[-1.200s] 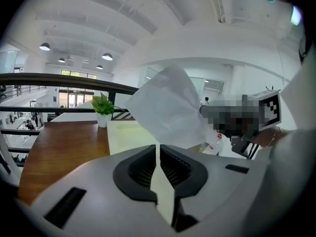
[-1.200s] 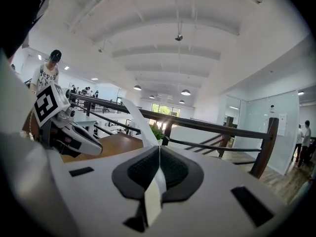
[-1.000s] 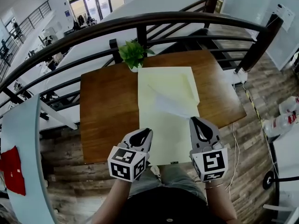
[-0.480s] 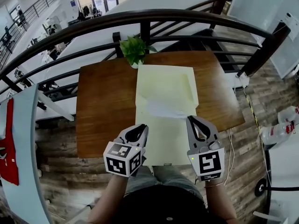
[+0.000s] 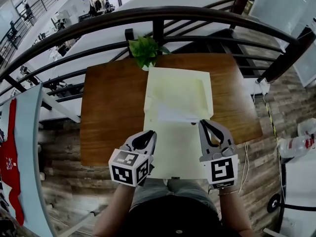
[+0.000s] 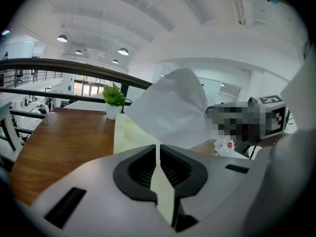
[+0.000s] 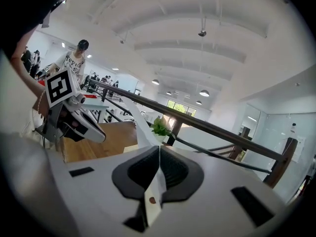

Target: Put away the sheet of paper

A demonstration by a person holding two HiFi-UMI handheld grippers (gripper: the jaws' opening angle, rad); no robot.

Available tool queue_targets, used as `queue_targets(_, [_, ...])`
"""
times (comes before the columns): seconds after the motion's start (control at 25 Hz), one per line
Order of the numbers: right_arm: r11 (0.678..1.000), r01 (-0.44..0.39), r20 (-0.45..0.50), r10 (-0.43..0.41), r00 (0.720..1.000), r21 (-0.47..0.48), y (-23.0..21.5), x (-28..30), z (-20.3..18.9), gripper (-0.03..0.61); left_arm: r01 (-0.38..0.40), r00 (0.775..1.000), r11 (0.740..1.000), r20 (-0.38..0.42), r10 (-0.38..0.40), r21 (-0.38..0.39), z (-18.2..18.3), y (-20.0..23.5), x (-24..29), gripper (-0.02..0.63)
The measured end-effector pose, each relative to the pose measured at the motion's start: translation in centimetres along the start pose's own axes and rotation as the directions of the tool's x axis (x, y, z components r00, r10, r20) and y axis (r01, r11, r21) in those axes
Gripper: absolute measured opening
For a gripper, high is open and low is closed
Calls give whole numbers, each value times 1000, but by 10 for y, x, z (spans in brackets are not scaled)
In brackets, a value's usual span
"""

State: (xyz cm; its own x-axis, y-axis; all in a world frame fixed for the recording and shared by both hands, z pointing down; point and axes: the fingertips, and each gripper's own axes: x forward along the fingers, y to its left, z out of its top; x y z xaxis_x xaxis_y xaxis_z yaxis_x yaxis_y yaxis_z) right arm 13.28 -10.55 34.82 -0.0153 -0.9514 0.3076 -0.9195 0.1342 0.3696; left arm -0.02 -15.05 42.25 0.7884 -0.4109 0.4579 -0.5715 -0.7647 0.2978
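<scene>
A pale yellow folder (image 5: 180,90) lies open on the wooden table (image 5: 111,112). The white sheet of paper (image 5: 173,113) lies across its middle, partly under the far cover. In the left gripper view the sheet (image 6: 173,112) rises just ahead of the jaws. My left gripper (image 5: 148,135) is shut on the left edge of the folder's near cover (image 5: 175,149). My right gripper (image 5: 207,125) is shut on that cover's right edge. A thin pale sheet edge shows between the shut jaws of the left gripper (image 6: 158,149) and of the right gripper (image 7: 159,152).
A small potted plant (image 5: 146,51) stands at the table's far edge, touching the folder's far corner. A dark railing (image 5: 158,16) curves behind the table. Wood floor lies on both sides, and a pale blue surface (image 5: 29,147) stands at the left.
Both grippers stay shut on the near cover at about the same places. The white sheet lies a little flatter and further into the folder.
</scene>
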Motion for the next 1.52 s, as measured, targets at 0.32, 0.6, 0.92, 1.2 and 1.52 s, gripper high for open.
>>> queue_targets(0.32, [1000,-10,-3,10,1000,-27,-16,20,-7,29,-19,1000,1000,-21,18,-12,2,8,18,37])
queue_targets(0.6, [999,-51,-43,51,998,7,-8,29,-32,29,-25,998,999,-51,24,-26,-5,11,27,37])
queue_targets(0.92, [994,-103,-101,105,989,29,12,30,-59,29,-29,996,998,-88,25,-51,-23,14,25,37])
queue_targets(1.2, [980,-197,-143,192,971,-16,44,36,-73,29,-27,991,997,-131,18,-71,-44,15,22,37])
queue_targets(1.52, [968,-246,-183,233,955,-55,67,35,-84,29,-29,987,995,-162,14,-91,-59,18,16,37])
